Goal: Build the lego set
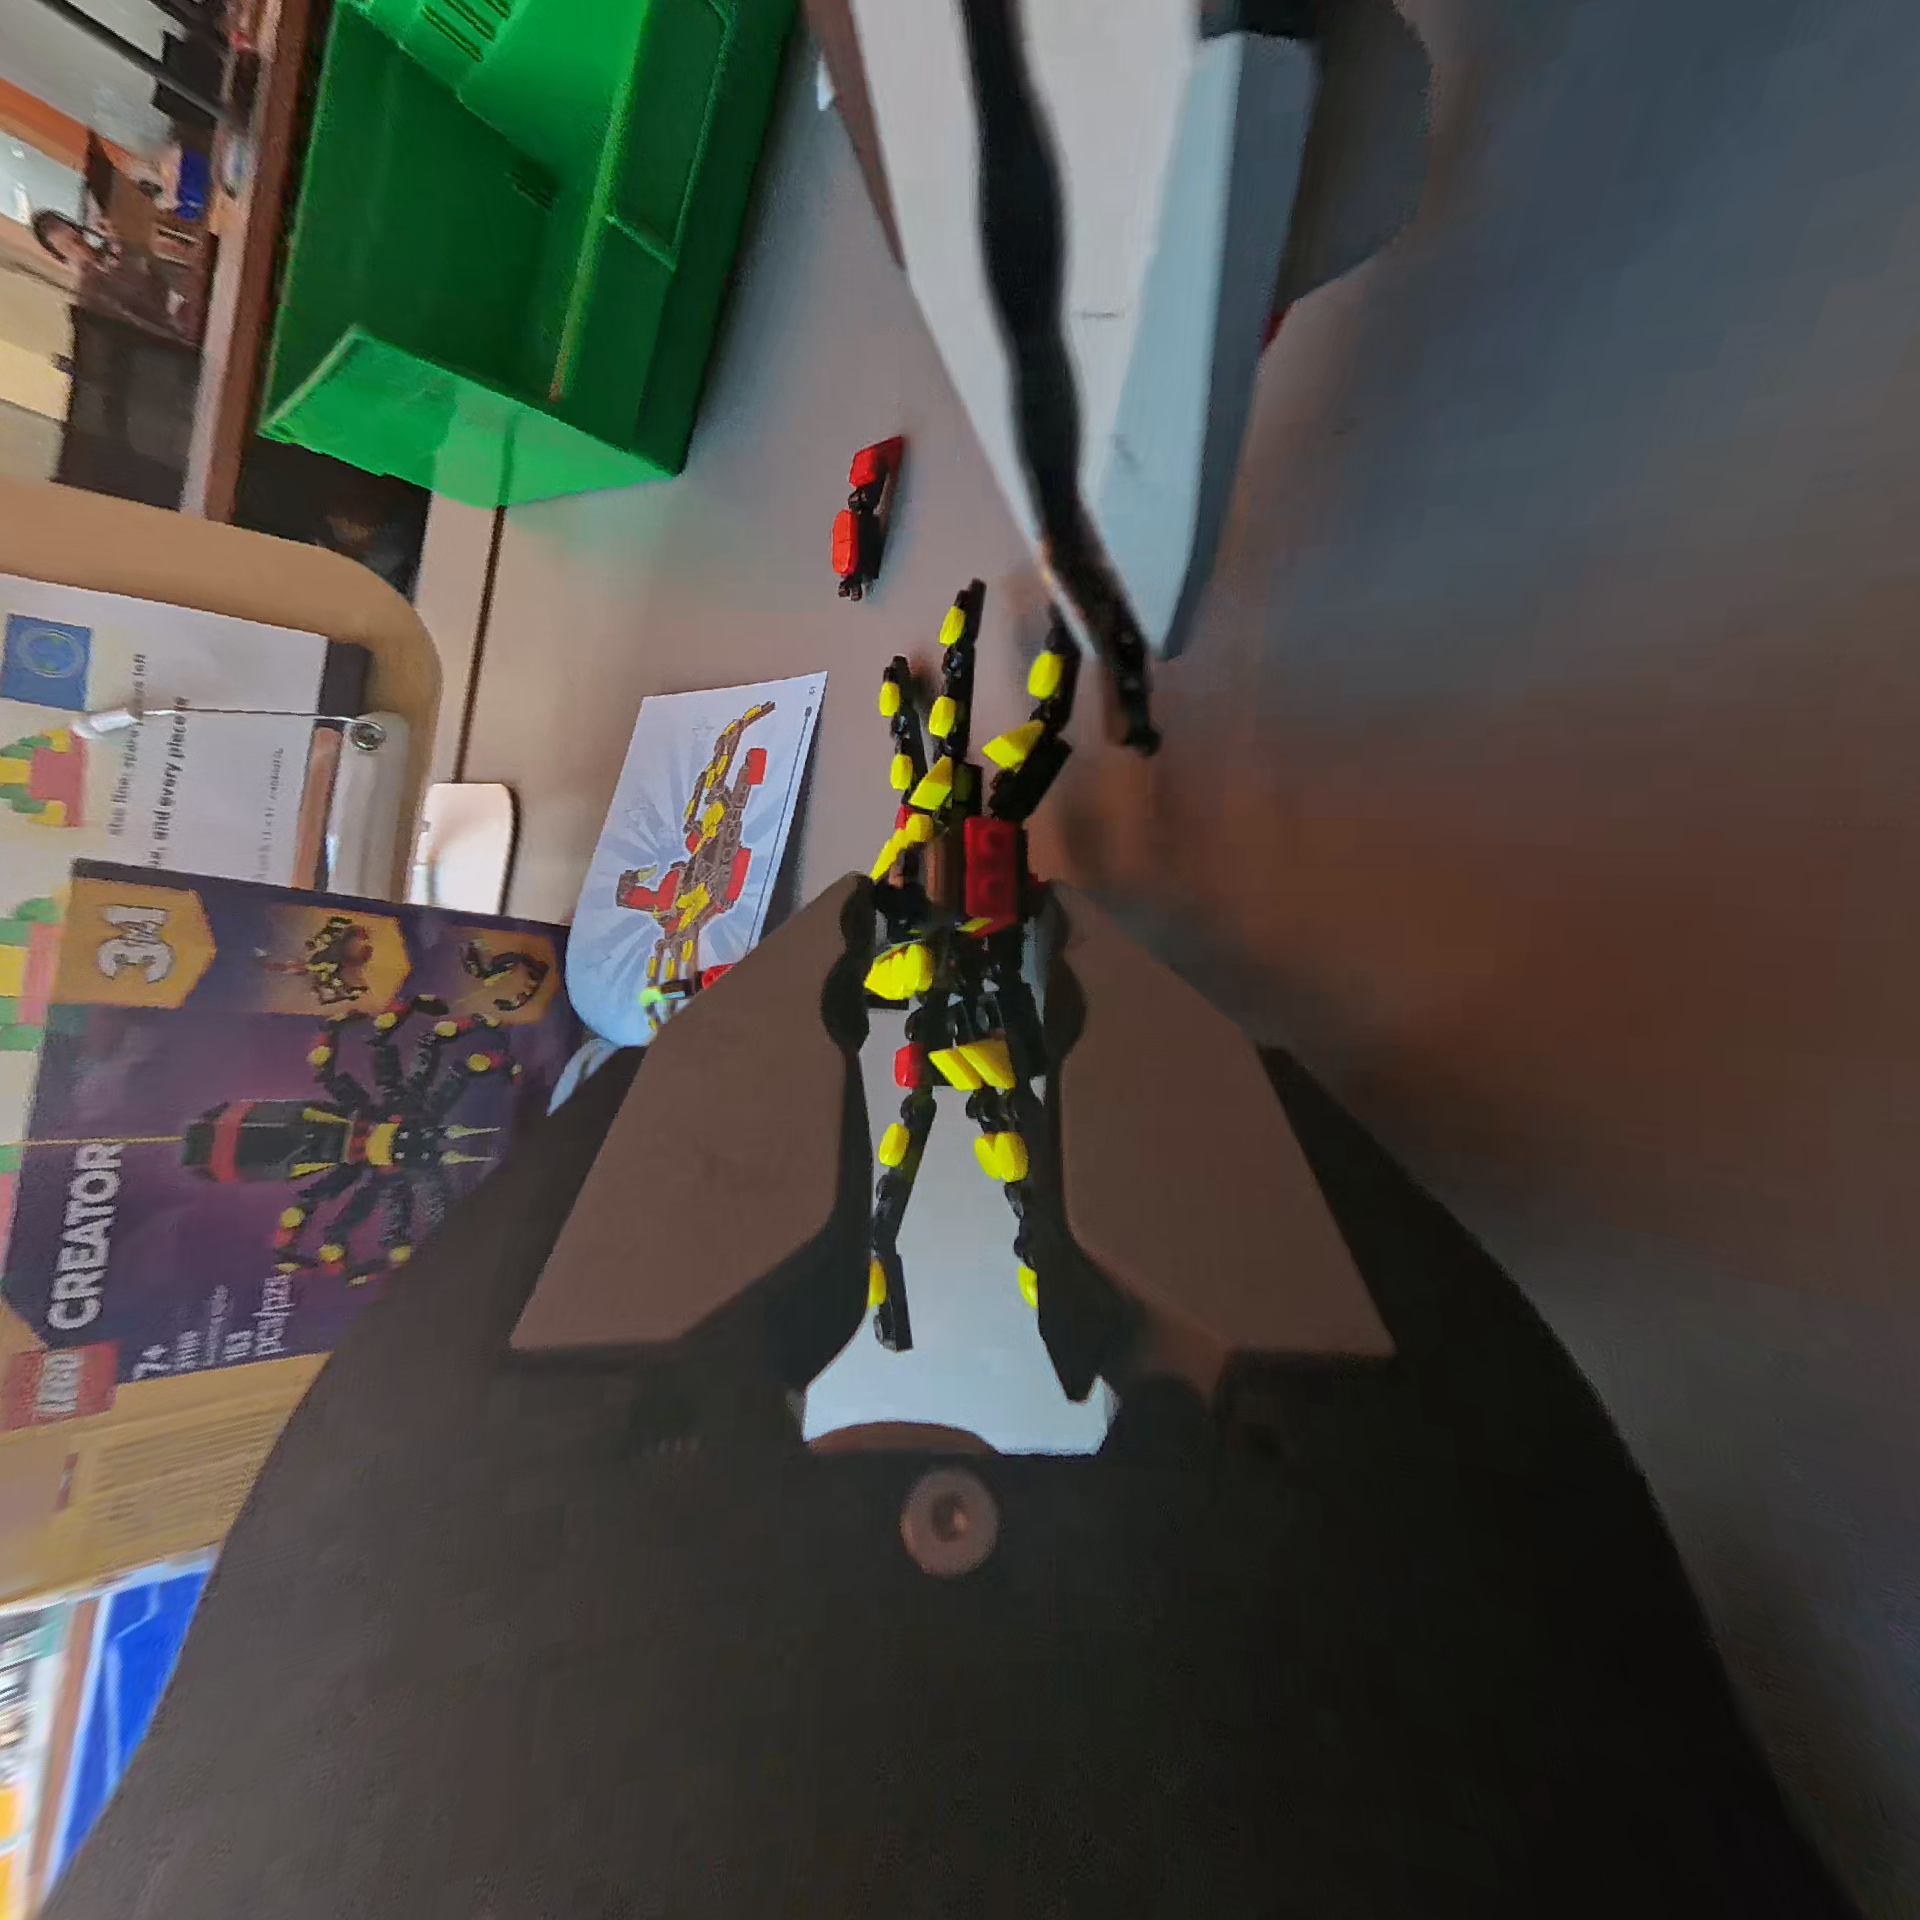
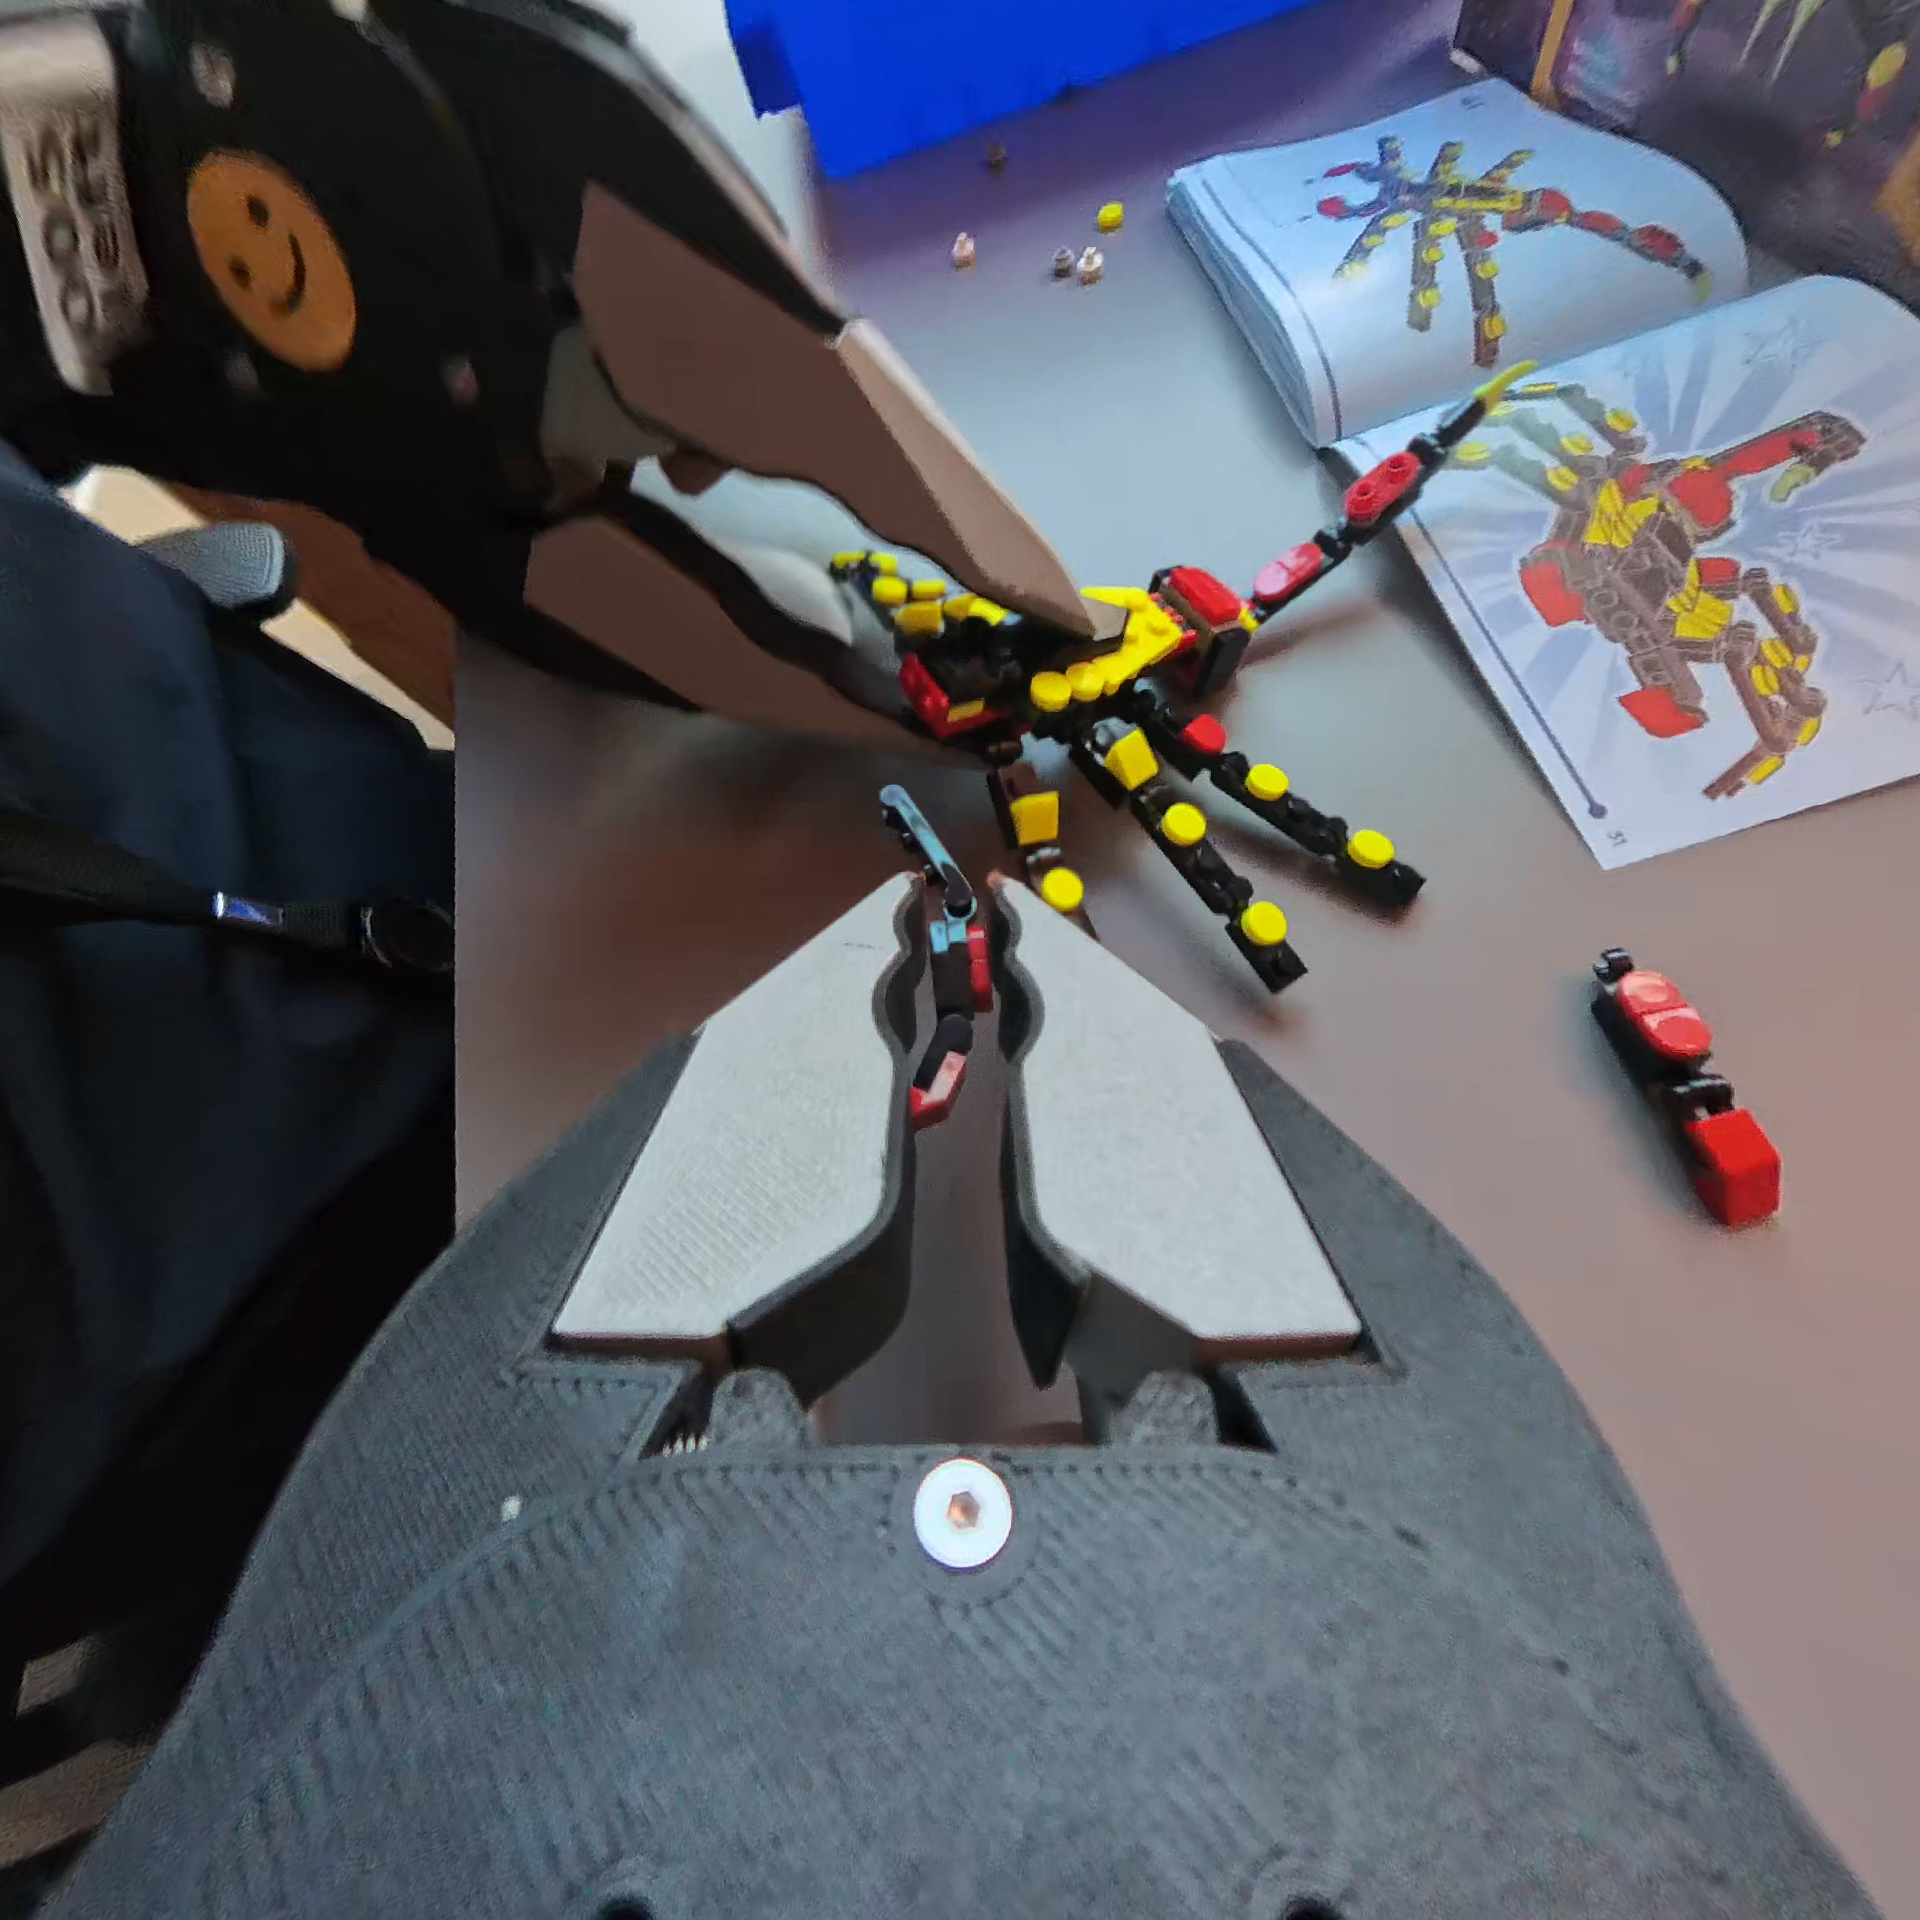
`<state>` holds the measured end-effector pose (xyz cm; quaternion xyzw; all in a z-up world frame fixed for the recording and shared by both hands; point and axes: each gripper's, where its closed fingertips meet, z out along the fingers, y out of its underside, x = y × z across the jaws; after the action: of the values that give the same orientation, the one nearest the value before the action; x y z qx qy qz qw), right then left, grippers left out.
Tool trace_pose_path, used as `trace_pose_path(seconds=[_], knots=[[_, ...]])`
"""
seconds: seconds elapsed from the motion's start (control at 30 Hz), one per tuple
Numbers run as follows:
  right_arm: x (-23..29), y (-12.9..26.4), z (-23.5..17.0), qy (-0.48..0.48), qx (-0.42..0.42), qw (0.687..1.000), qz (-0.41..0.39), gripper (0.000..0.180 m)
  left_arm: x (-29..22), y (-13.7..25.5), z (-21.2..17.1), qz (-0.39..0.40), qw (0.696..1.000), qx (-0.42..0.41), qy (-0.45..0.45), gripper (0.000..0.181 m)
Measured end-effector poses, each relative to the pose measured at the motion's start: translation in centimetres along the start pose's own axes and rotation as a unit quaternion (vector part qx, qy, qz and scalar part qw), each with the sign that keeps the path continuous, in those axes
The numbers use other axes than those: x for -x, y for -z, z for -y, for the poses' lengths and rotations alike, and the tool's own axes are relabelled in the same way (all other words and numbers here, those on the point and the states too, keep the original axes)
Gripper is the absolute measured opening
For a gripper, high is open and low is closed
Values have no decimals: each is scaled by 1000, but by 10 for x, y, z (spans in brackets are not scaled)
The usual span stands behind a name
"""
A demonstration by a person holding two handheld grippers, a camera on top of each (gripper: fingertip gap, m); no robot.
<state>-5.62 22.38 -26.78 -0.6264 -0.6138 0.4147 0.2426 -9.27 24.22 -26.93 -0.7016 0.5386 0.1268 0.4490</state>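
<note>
The lego model (image 1: 961, 914) has a red and yellow body and several black legs with yellow studs. My left gripper (image 1: 951, 914) is shut on its body, with the legs sticking out forward and back between the fingers. In the right wrist view the left gripper (image 2: 1023, 681) holds the model (image 2: 1132, 665) at the table (image 2: 1143, 447), its red-tipped tail pointing right. My right gripper (image 2: 956, 883) is shut on a slim black and red jointed piece (image 2: 954, 987), whose tip sits just below the model's nearest leg.
A loose red and black segment (image 2: 1683, 1081) lies on the table to the right, also in the left wrist view (image 1: 864, 514). An open instruction booklet (image 2: 1662, 582) and the set's box (image 1: 260, 1122) lie beyond. Small loose pieces (image 2: 1081, 249), a blue bin (image 2: 935, 73), a green bin (image 1: 499, 260).
</note>
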Motion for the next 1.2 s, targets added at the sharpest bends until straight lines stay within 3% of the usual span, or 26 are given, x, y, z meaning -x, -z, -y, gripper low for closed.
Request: trace_pose_path(seconds=[0.03,0.2,0.33,0.53,0.77,0.83,0.93,1.2], knots=[[2,2,-4,8,13,1000,-3,8,2,1,0,-10,1000,-4,13,28],[19,6,-23,-50,76,994,57,8,11,4,4,-73,992,-40,98,28],[15,2,-30,-90,98,989,67,18,13,2,3,-71,991,-55,99,28],[3,14,-31,-29,111,993,-19,26,9,2,2,-49,995,-57,70,28],[24,52,-22,99,89,991,-31,25,5,1,1,-32,998,-47,25,29],[43,51,-26,179,103,978,-12,26,5,-1,-1,-19,999,-38,1,28],[37,44,-28,283,137,947,-69,12,6,-3,-6,14,998,-17,-53,27],[29,23,-41,321,198,926,-34,11,3,-5,-6,32,995,-17,-97,27]])
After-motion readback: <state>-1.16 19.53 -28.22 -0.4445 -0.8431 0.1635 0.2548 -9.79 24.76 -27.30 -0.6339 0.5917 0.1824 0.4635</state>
